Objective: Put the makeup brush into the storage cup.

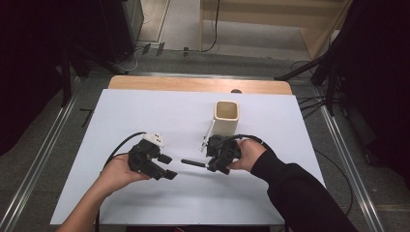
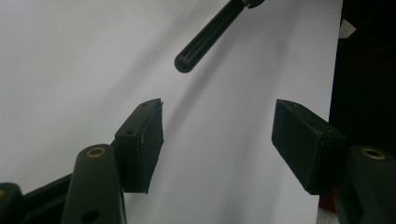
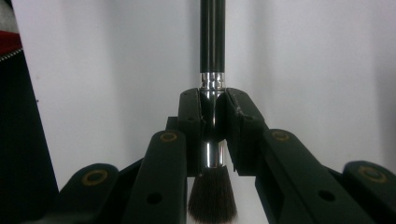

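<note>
The right gripper (image 1: 209, 167) is clamped on a brush (image 3: 212, 70): in the right gripper view its two pads squeeze the shiny metal collar, with the dark bristles hanging back toward the gripper's body and the black handle running straight out ahead of the jaws. In the high view the handle sticks out level from that gripper toward the left gripper (image 1: 170, 174), held a little above the white table (image 1: 145, 111).

The left gripper stands wide open with nothing between its pads. In the left gripper view the rounded tip of the brush handle hangs just ahead of the gap between the jaws, a little nearer the left pad, not touching either one. Only bare white tabletop lies between the tip and the pads.

A tan square cup (image 1: 226, 117) stands just beyond the right gripper, with a white stick (image 1: 208, 134) leaning against its near side. Both are well apart from the left gripper.
</note>
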### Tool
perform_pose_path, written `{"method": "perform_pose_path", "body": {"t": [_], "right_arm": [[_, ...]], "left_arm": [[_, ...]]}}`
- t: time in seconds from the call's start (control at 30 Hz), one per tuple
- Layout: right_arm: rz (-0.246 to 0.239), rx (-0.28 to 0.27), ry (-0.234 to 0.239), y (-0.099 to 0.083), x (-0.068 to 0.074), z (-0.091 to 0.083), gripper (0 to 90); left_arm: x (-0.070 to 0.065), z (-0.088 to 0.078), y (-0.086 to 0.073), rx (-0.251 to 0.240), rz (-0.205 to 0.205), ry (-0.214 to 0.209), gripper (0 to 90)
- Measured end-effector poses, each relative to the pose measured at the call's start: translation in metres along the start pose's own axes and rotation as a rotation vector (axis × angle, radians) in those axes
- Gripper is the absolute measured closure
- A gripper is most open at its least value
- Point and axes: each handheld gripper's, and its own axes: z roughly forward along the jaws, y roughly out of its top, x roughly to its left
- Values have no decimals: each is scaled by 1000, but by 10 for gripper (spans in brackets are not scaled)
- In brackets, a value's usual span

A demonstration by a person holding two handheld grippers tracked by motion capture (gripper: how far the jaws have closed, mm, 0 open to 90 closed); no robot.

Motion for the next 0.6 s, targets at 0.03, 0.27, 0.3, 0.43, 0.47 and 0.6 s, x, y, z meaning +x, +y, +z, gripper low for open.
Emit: {"method": "perform_pose_path", "body": {"t": [0.03,0.27,0.3,0.43,0.47,0.6], "right_arm": [[-7,0,0,1,1,0,787],[-87,4,3,6,6,4,787],[-78,13,-1,7,7,4,788],[-117,22,2,9,9,6,787],[-131,22,2,10,11,6,787],[-164,15,2,14,14,4,787]], "left_arm": [[0,1,1,7,-2,-5,348],[0,5,5,28,-15,-21,359],[0,6,5,33,-18,-23,365],[2,10,7,45,-35,-42,382],[2,11,7,48,-38,-48,387],[5,15,10,73,-44,-72,410]]}}
